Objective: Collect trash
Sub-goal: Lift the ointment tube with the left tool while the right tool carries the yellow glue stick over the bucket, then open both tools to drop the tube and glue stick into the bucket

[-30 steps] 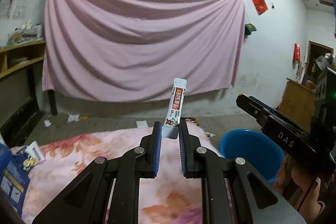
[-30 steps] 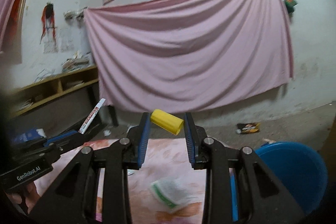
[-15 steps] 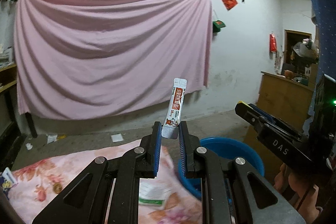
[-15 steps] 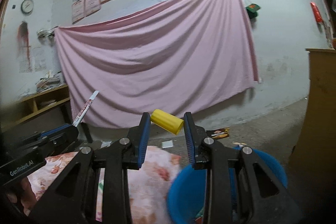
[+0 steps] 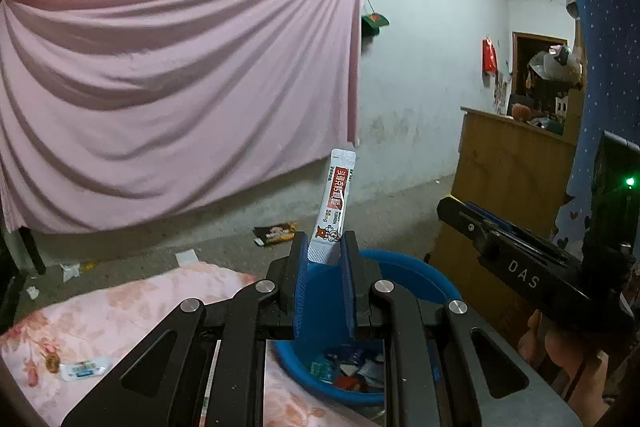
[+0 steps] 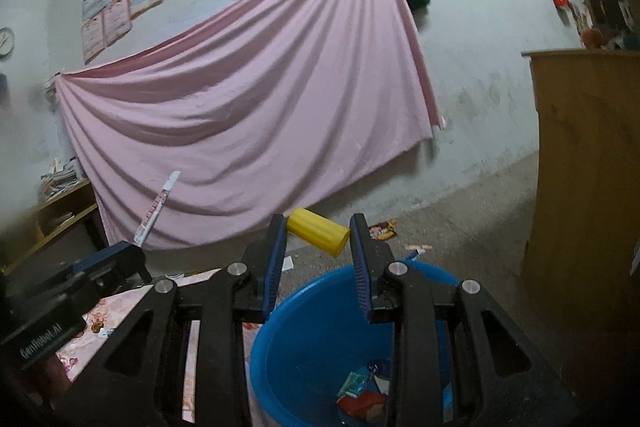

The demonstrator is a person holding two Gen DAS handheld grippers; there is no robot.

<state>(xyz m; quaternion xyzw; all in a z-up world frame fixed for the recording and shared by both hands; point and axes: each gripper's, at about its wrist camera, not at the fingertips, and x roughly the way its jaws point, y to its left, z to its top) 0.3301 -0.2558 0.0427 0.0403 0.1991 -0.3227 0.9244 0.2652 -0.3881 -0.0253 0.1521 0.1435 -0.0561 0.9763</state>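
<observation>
Furthest left on the floral tabletop lies 1 small white-and-green wrapper, not yet collected and well apart from either tool. Next comes the left gripper, its fingers clamped on the lower end of a white-and-red sachet; the sachet's long axis runs nearly straight up out of the fingers, leaning slightly right. In the left wrist view the blue basin sits directly beneath and just beyond those fingers, with mixed wrappers already in its bottom. To the right, the right gripper has its fingers closed on a yellow cylinder, whose long axis lies crosswise between them, tilted down to the right. In the right wrist view the blue basin opens straight below these fingers too, so I judge both pieces are placed for a drop: release should send each one down into the basin, with the tall sachet likelier to tip toward the rim as it falls.
</observation>
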